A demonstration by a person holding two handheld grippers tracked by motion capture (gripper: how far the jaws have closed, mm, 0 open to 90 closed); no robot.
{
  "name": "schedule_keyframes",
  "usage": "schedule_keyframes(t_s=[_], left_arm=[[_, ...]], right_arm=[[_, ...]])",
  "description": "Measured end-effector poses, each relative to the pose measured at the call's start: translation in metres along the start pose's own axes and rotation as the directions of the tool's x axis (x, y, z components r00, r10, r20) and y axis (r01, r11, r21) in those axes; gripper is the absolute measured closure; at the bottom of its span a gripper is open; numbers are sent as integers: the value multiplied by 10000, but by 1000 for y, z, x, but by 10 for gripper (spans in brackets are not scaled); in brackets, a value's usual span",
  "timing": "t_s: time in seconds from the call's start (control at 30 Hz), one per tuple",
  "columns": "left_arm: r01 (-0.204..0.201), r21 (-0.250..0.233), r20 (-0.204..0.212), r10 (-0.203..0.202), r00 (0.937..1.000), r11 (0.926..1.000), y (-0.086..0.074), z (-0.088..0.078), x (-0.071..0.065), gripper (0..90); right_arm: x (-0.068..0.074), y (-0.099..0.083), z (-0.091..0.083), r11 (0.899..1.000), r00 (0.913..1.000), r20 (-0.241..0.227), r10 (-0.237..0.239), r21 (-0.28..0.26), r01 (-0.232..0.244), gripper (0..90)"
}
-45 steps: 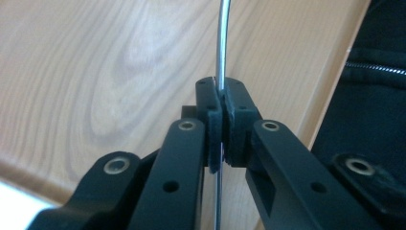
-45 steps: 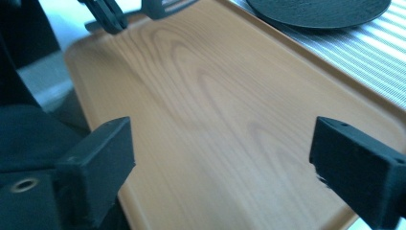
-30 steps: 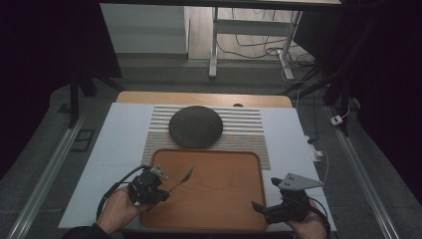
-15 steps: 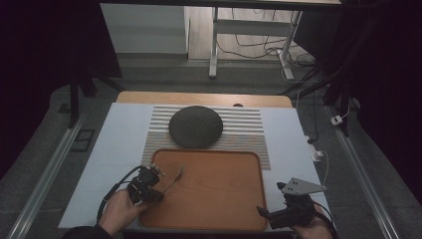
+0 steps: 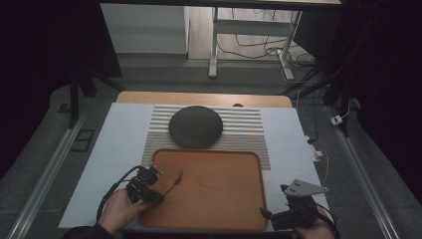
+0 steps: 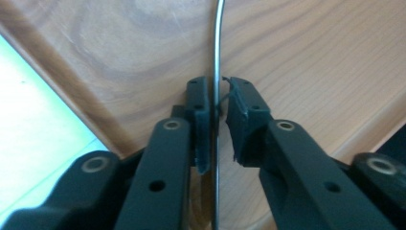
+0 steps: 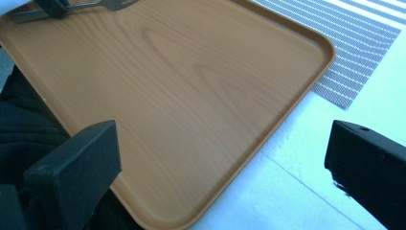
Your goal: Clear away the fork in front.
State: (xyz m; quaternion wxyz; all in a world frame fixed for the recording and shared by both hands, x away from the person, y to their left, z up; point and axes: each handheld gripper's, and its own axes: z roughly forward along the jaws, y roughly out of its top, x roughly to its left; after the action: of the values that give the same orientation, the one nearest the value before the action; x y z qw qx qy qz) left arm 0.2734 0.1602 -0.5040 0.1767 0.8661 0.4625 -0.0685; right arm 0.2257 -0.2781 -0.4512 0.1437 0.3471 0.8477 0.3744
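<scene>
At the left edge of the wooden tray (image 5: 214, 191), the left gripper (image 6: 218, 103) has a thin metal utensil (image 6: 219, 43) running between its jaws, likely a fork, though its head is too dim in the high view to be sure. The jaws have just been opening: a narrow gap shows beside the handle, which lies low over the tray's surface. The right gripper (image 7: 222, 163) hovers at the tray's near right corner, jaws wide apart and holding nothing.
</scene>
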Motion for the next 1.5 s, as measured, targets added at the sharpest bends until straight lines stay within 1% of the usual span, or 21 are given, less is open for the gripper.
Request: schedule_keyframes(t_s=[0.1,0.17,0.3,0.4,0.47,0.53,0.63,0.77,0.83,1.03,1.23,1.3,1.4,1.5], left_arm=[[-105,-487,-24,104,9999,9988,0,-7,1,760],[-179,-905,-58,174,9998,9957,2,-13,2,766],[-533,-1559,-134,518,9986,9863,7,-20,4,831],[-851,-1957,-39,860,9963,9770,12,-22,6,883],[-1004,-2136,-18,1023,9947,9718,16,-22,6,886],[-1099,-2252,-11,1125,9936,9681,20,-20,7,886],[-1241,-2344,-128,1245,9921,9642,26,-17,8,886],[-1365,-2400,-280,1337,9906,9611,35,-12,10,887],[-1387,-2385,-314,1351,9903,9612,39,-10,12,887],[-1394,-2176,-279,1366,9902,9660,51,-1,12,887],[-1603,-1851,-286,1577,9871,9695,57,9,4,887],[-1663,-1817,-226,1650,9860,9692,58,10,1,887],[-1793,-1796,-29,1818,9833,9672,59,13,-4,887],[-2016,-1733,-8,2046,9788,9640,60,14,-9,887]], right_arm=[[-1,-1,-2,9999,9999,35,165,35,-165,0],[-2,-2,-3,9997,9996,82,252,51,-252,0],[-4,-3,-5,9987,9985,186,507,42,-508,0],[-4,-4,-6,9982,9980,214,601,54,-602,0],[-4,-4,-6,9981,9979,245,605,81,-608,0],[-4,-4,-6,9980,9977,266,624,98,-627,0],[-4,-4,-5,9979,9976,273,633,136,-637,0],[-4,-4,-4,9981,9980,271,579,214,-584,0],[-3,-4,-4,9981,9980,300,548,276,-556,0],[-3,-3,-2,9980,9985,278,468,401,-479,0],[-2,-3,-1,9978,9987,287,418,497,-432,0],[-2,-3,-1,9977,9988,281,409,536,-423,0],[-2,-3,-1,9975,9988,269,415,557,-429,0],[-2,-3,-1,9975,9988,268,409,566,-423,0]])
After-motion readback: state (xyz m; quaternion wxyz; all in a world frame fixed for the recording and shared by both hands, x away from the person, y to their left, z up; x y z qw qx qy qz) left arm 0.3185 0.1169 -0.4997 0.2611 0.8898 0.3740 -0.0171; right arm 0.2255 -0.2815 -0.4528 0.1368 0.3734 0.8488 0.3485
